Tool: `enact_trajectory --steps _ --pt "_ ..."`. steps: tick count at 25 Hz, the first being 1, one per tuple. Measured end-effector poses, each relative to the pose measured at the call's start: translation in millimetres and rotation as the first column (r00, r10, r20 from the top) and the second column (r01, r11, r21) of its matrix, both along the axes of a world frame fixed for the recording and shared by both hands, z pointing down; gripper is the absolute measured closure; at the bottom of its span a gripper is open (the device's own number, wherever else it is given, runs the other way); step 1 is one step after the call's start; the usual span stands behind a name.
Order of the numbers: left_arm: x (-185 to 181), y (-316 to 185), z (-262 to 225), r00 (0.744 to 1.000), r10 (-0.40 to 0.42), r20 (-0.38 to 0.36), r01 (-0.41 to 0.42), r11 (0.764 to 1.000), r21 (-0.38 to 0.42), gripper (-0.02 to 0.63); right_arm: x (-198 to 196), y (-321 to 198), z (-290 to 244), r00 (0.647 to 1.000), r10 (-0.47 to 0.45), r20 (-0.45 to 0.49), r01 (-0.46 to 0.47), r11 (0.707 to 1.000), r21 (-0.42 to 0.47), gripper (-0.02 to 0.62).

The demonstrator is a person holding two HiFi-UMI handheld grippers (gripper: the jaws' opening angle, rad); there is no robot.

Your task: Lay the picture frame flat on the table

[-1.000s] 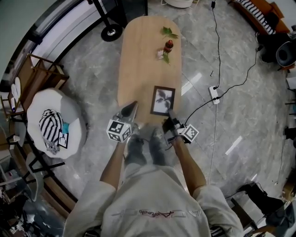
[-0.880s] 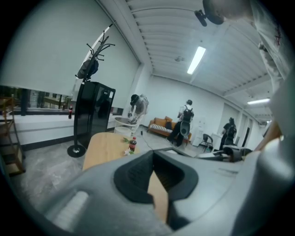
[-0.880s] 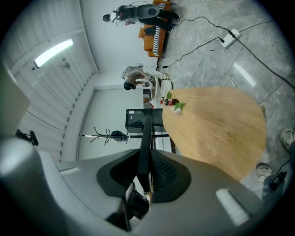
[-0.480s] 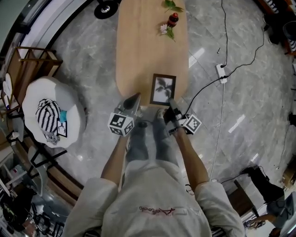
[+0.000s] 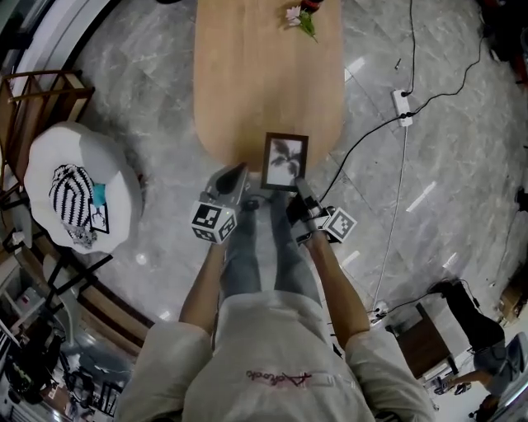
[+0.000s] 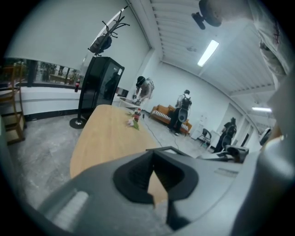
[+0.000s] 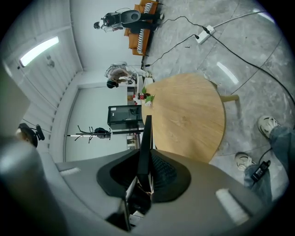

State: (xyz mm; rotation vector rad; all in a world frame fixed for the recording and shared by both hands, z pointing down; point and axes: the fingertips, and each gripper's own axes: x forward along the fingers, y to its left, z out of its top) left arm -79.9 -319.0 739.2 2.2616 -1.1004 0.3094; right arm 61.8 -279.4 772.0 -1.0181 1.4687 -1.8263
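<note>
Head view, frame (image 5: 285, 161): its picture side faces up at the camera, over the near end of the counter (image 5: 247, 91). Its near edge is about at the counter's rim. From above I cannot tell whether it already rests on the wood.
Head view, right hand-held gripper (image 5: 299, 186): at the frame's near right corner, clenched on it.
Head view, left hand-held gripper (image 5: 239, 171): just left of the frame, tips drawn to one point, nothing in them.
Head view, change: the grip on the frame is the same as a second ago. The flowers (image 5: 301, 16) have slid to the top edge of the view. Both hands appear to have come down with the frame towards the wood.
Left gripper view, left hand-held gripper (image 6: 153, 171): jaws together at the tips and empty; only the counter (image 6: 106, 138) shows through the gap behind them.
Left gripper view, frame (image 6: 177, 150): a dark corner just beyond the jaws to the right, apart from them as far as shows.
Right gripper view, right hand-held gripper (image 7: 146, 177): pads clamped on the frame (image 7: 146, 138), seen edge-on as a thin dark strip running out over the counter (image 7: 189, 115).
Meaning for the task: probably the lowering step, nearly done. The frame looks close to flat; it remains to set it fully down and let go.
</note>
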Motion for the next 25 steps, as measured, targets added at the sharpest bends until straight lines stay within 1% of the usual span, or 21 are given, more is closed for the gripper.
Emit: enact_trajectory --steps 4,9,16,21,25 --pt "-1 15 33 1.0 -0.019 -0.003 0.019 0.999 -0.032 0.607 -2 14 26 1.0 -0.011 0.004 0.011 1.0 -0.024 0.52" --pt "0 31 69 0.999 -0.034 -0.005 0.034 0.997 -0.071 0.607 -5 32 57 0.999 -0.052 0.004 0.052 0.998 -0.044 0.52" --pt "1 30 97 0.999 -0.033 -0.005 0.032 0.997 -0.065 0.607 -14 37 94 0.997 -0.079 0.005 0.079 0.995 -0.054 0.52" --pt "0 24 107 1.0 -0.028 -0.012 0.027 0.998 -0.058 0.606 -22 26 108 0.994 -0.112 -0.004 0.112 0.993 -0.037 0.52" --pt "-3 14 110 0.999 -0.034 -0.012 0.033 0.998 -0.05 0.606 -21 1 117 0.993 -0.113 -0.019 0.113 0.993 -0.021 0.52"
